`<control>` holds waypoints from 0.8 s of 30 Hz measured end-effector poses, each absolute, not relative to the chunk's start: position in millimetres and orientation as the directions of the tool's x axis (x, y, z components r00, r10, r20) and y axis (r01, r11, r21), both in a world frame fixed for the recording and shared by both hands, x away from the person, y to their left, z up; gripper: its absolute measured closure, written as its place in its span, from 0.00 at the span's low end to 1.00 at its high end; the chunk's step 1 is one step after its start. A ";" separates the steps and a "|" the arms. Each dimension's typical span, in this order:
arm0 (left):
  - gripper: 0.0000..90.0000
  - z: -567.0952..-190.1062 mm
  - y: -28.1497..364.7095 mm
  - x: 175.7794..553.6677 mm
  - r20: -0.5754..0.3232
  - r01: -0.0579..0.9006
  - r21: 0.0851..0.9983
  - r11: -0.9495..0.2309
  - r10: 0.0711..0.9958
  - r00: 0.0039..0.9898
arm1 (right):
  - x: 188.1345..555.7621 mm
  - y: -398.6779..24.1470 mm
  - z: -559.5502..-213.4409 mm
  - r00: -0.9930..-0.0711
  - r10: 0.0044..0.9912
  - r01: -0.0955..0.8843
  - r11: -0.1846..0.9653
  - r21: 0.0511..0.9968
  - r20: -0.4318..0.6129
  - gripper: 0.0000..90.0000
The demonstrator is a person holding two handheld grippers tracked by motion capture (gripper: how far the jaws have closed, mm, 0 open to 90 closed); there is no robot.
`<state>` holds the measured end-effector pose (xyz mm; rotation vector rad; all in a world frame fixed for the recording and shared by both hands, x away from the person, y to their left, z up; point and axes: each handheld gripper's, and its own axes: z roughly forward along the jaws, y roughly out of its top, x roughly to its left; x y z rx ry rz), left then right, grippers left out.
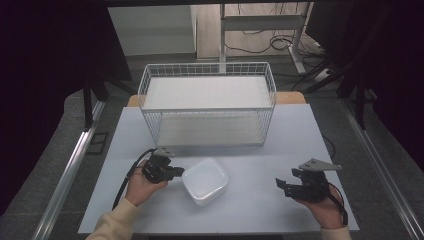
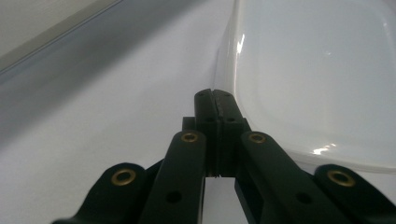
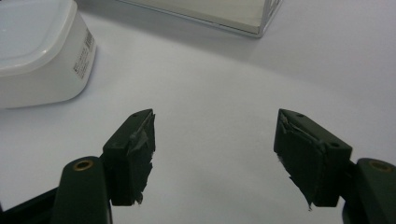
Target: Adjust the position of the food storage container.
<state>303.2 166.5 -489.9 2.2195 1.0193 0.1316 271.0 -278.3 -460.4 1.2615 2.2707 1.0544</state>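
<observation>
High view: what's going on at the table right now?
A person holds a gripper in each hand over a pale table. The left gripper has its jaws shut with nothing between them, its tips right at the edge of a white lidded container. The right gripper is open and empty, apart from the container. A white wire basket stands behind, nothing visible in it.

White wire basket [image 1: 207,102] standing at far side of pale table [image 1: 280,145], long side facing forward, flat white floor inside, upright. Wooden edge [image 1: 295,97] peeking out behind basket on either side. Metal rails [image 1: 70,165] flanking table left and right. Grey floor beyond, with desk legs [image 1: 260,22] and loose cables [image 1: 280,42].
</observation>
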 end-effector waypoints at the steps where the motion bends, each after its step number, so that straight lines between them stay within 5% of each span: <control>1: 1.00 -489.9 166.3 302.4 -0.184 0.635 0.621 -0.461 0.701 0.689 | 270.9 -278.5 -460.2 -0.549 0.834 0.584 0.330 0.742 0.061 0.32; 24: 1.00 -489.8 134.1 261.2 -0.267 0.608 0.612 -0.506 0.591 0.761 | 269.3 -277.6 -461.7 -0.548 0.834 0.591 0.331 0.736 0.065 0.32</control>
